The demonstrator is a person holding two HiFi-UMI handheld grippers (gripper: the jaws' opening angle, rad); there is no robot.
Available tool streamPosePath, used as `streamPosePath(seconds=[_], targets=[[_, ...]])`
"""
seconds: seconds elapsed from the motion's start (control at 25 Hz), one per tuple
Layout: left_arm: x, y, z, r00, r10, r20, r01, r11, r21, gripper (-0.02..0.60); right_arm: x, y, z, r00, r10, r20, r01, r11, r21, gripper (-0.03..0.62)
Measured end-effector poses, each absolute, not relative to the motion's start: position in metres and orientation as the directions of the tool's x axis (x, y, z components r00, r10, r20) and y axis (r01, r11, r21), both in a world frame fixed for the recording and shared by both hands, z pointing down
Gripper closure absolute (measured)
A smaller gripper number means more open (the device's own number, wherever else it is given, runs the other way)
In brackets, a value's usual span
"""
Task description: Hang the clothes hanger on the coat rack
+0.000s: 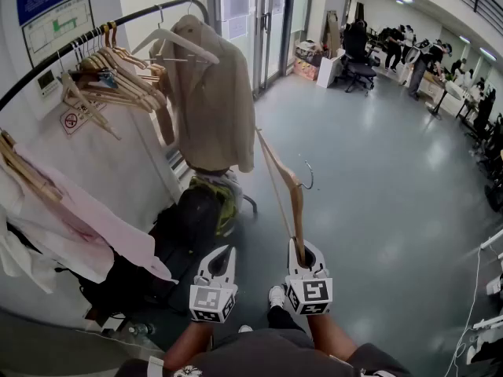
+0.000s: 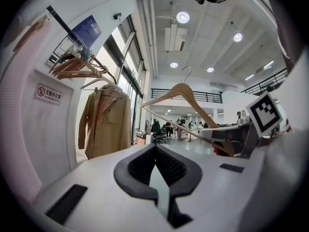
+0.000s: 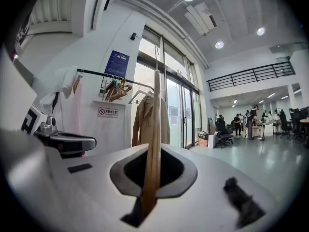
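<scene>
A wooden hanger [image 1: 284, 181] with a metal hook [image 1: 309, 175] stands on edge, one arm end clamped in my right gripper [image 1: 305, 259], which is shut on it. In the right gripper view the hanger [image 3: 155, 124] rises straight up from between the jaws. The coat rack's black rail [image 1: 94, 34] runs along the wall at upper left, with several wooden hangers [image 1: 118, 73] and a beige coat [image 1: 211, 93] on it. My left gripper [image 1: 221, 261] sits beside the right one, shut with nothing in it. The left gripper view shows the held hanger [image 2: 186, 93] to its right, well short of the rail [image 2: 62, 19].
A pink garment [image 1: 86, 222] hangs at the left end of the rack. Black bags [image 1: 189, 218] lie on the floor under the coat. Glass doors [image 1: 267, 22] stand behind the rack. An office chair [image 1: 357, 57], desks and people are far off at the right.
</scene>
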State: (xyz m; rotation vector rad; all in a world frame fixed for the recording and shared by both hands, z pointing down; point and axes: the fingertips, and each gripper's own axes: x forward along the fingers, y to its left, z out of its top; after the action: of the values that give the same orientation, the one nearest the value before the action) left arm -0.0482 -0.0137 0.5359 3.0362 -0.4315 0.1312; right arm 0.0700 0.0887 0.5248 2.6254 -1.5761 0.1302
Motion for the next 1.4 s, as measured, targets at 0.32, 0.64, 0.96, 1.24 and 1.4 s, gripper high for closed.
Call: streamPosePath(seconds=[0.32, 0.64, 0.96, 1.24, 1.4], targets=[[-0.012, -0.051, 0.533, 0.924, -0.369, 0.098, -0.375, -0.925, 0.06, 0.572, 0.123, 0.046, 0.526, 0.384, -0.915, 0.125, -0.923, -0.383, 0.033, 0.579], [0.016, -0.095, 0.524, 0.84, -0.532, 0.108, -0.539, -0.84, 0.059, 0.572, 0.156, -0.001, 0.519, 0.211, -0.967, 0.14, -0.977, -0.207, 0.044, 0.579], [0.019, -0.115, 0.52, 0.749, -0.651, 0.123, -0.659, -0.752, 0.034, 0.572, 0.167, -0.05, 0.522, 0.026, -0.985, 0.173, -1.0, -0.023, 0.02, 0.579], [0.009, -0.137, 0.514, 0.696, -0.707, 0.129, -0.715, -0.698, 0.038, 0.572, 0.161, -0.1, 0.511, -0.072, -0.977, 0.202, -0.997, 0.078, 0.023, 0.577], [0.004, -0.167, 0.519, 0.686, -0.719, 0.115, -0.727, -0.685, 0.047, 0.572, 0.153, -0.138, 0.506, -0.096, -0.978, 0.187, -0.995, 0.1, 0.015, 0.578]])
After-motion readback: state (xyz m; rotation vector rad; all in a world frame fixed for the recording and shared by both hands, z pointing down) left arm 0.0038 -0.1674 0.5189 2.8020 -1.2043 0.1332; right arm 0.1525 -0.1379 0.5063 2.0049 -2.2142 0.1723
